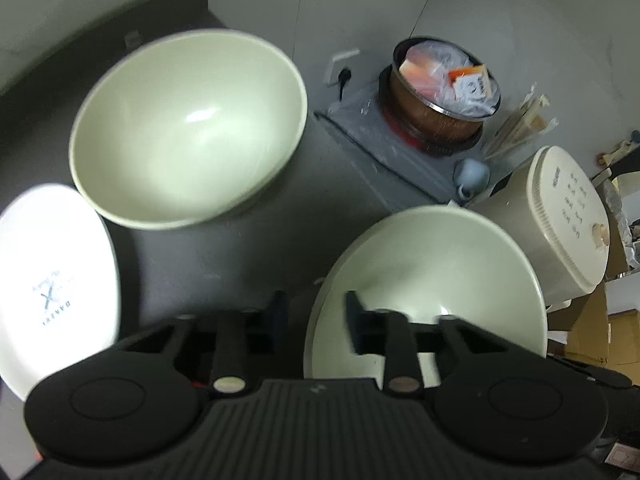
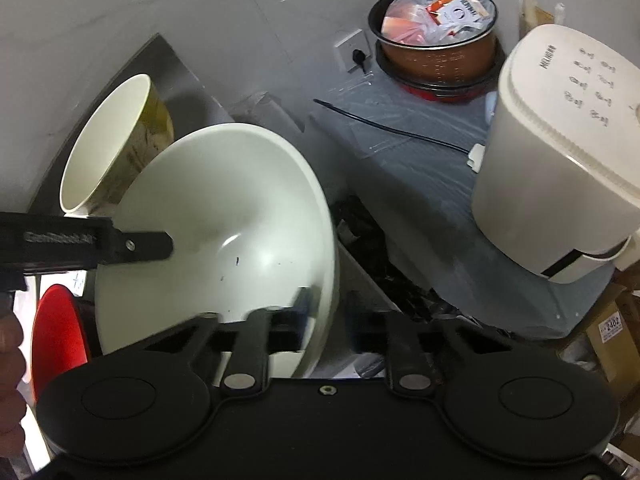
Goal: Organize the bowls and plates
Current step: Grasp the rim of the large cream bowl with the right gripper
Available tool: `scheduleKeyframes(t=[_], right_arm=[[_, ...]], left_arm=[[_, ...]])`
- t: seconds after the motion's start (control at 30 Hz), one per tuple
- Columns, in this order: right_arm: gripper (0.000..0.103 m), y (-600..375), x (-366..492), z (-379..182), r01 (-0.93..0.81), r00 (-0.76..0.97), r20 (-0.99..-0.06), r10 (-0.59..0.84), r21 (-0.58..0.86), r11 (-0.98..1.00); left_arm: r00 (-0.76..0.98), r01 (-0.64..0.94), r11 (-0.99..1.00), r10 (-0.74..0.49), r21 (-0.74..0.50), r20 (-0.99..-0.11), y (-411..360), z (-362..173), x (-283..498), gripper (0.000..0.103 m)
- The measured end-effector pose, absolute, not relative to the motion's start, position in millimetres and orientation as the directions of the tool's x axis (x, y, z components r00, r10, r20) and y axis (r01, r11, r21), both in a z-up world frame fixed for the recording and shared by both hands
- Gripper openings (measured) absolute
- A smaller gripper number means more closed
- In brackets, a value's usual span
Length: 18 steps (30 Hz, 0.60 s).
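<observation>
Both grippers are on the same pale green bowl, which sits at about five o'clock in the left wrist view and fills the centre-left of the right wrist view. The left gripper has its fingers drawn narrow across the bowl's near rim, one finger inside the wall and one outside; whether the pads truly press is blurred, but it reads as a pinch on the rim. The right gripper is closed on the rim at the opposite side, one finger inside and one out. In the right wrist view the left gripper's finger reaches in from nine o'clock over the rim.

A second pale green bowl stands on the dark surface at eleven o'clock, a white plate at nine o'clock. A paper cup lies behind the held bowl, a red plate at eight o'clock.

The bowl looks like glazed ceramic or melamine: stiff, smooth, likely slippery, possibly breakable. A thin rim pinch can let it swing, so two opposite holds on the rim seem sensible, keeping it level
</observation>
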State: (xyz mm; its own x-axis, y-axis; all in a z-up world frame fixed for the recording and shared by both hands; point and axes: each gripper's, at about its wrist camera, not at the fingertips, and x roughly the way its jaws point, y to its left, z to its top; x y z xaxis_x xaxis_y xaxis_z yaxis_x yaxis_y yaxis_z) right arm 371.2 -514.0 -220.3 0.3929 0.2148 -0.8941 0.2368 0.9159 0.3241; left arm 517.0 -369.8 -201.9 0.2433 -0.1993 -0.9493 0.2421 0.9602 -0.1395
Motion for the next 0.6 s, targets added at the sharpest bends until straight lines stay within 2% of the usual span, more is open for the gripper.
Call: scheduleKeyframes(t=[0.23, 0.6], right_arm=[[0.011, -517, 365, -208, 0.227, 0.427, -0.881, 0.205, 0.323, 0.919], [0.012, -502, 370, -167, 0.135, 0.500, -0.836, 0.224, 0.331, 0.934]], left_arm=[[0.237, 0.211, 0.961, -0.230, -0.181, -0.944, -365, -200, 514, 0.014], [0.323, 0.175, 0.965, -0.245, -0.197, -0.914, -346, -160, 498, 0.014]])
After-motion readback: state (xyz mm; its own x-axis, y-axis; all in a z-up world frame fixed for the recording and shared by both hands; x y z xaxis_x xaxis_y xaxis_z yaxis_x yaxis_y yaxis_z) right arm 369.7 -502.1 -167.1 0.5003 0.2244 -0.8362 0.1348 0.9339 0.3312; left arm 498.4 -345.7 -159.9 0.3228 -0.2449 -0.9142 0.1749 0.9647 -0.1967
